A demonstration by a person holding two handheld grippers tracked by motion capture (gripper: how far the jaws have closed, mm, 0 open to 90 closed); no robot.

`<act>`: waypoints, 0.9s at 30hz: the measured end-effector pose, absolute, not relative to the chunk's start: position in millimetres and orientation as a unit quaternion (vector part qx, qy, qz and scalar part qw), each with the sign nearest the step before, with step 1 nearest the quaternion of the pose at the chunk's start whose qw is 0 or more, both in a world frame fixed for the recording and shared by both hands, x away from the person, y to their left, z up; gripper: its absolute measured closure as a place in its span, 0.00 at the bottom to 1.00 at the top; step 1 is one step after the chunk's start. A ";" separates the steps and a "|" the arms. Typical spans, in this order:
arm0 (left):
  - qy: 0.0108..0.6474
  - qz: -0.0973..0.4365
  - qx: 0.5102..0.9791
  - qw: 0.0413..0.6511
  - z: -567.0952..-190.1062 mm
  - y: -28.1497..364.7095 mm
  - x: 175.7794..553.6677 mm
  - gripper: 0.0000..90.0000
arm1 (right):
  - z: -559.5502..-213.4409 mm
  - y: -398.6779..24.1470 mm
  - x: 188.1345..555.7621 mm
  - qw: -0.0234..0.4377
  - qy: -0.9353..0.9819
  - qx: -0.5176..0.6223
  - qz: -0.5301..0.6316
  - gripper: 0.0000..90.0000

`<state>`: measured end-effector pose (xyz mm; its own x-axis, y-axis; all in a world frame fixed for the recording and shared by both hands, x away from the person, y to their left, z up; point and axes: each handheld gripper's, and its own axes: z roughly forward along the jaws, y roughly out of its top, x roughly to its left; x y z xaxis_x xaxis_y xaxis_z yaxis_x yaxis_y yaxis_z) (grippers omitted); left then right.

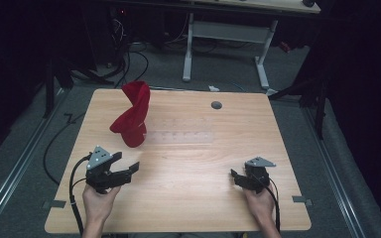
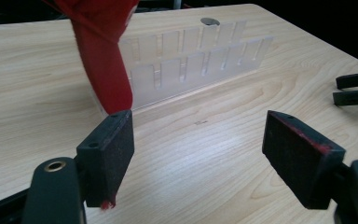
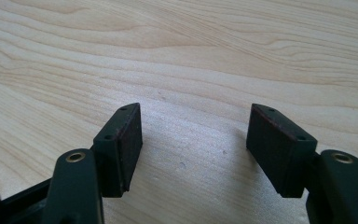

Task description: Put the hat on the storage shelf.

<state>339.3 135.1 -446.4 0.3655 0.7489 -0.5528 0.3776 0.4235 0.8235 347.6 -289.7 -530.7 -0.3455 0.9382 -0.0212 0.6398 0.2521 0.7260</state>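
High view: red cloth (image 1: 132,115) stands twisted and upright on the left end of a clear slotted rack (image 1: 181,133) on the table (image 1: 188,198), beyond the left gripper (image 1: 129,169), jaws spread, empty. Left gripper view: cloth hangs over the rack's left slots; other slots empty. Right gripper view: right gripper (image 3: 193,140) spread over bare wood.

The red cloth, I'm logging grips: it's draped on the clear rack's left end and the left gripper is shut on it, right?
Not quite. The red cloth does hang on the clear rack, but the left gripper is open with nothing between its jaws, as the left gripper view shows.
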 end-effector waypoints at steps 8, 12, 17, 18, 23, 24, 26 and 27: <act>0.547 0.127 0.520 0.644 -453.3 128.7 337.6 0.28 | -530.9 -289.6 347.4 0.234 0.756 0.522 0.319 0.40; 0.548 0.112 0.514 0.651 -455.6 124.0 338.0 0.28 | -530.8 -289.6 347.4 0.234 0.756 0.522 0.319 0.40; 0.547 0.102 0.518 0.649 -459.6 114.6 338.6 0.28 | -530.8 -289.5 347.3 0.234 0.756 0.522 0.319 0.40; 0.546 0.103 0.522 0.647 -460.5 113.3 338.6 0.28 | -530.8 -289.5 347.4 0.234 0.755 0.523 0.319 0.40; 0.544 0.099 0.529 0.643 -464.1 108.1 338.8 0.28 | -530.9 -289.5 347.4 0.234 0.755 0.523 0.319 0.40; 0.546 0.096 0.530 0.642 -465.0 106.5 339.0 0.28 | -530.8 -289.6 347.4 0.234 0.756 0.522 0.319 0.40; 0.544 0.095 0.536 0.638 -466.9 104.8 339.2 0.28 | -530.8 -289.6 347.4 0.234 0.755 0.522 0.319 0.40; 0.544 0.095 0.539 0.636 -467.8 103.4 339.3 0.28 | -530.9 -289.6 347.4 0.234 0.755 0.523 0.319 0.40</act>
<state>339.3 103.4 -467.8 0.3909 0.7066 -0.5898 0.4655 0.4011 0.7890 347.4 -289.6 -530.9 -0.3441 0.9387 -0.0205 0.6401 0.2505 0.7263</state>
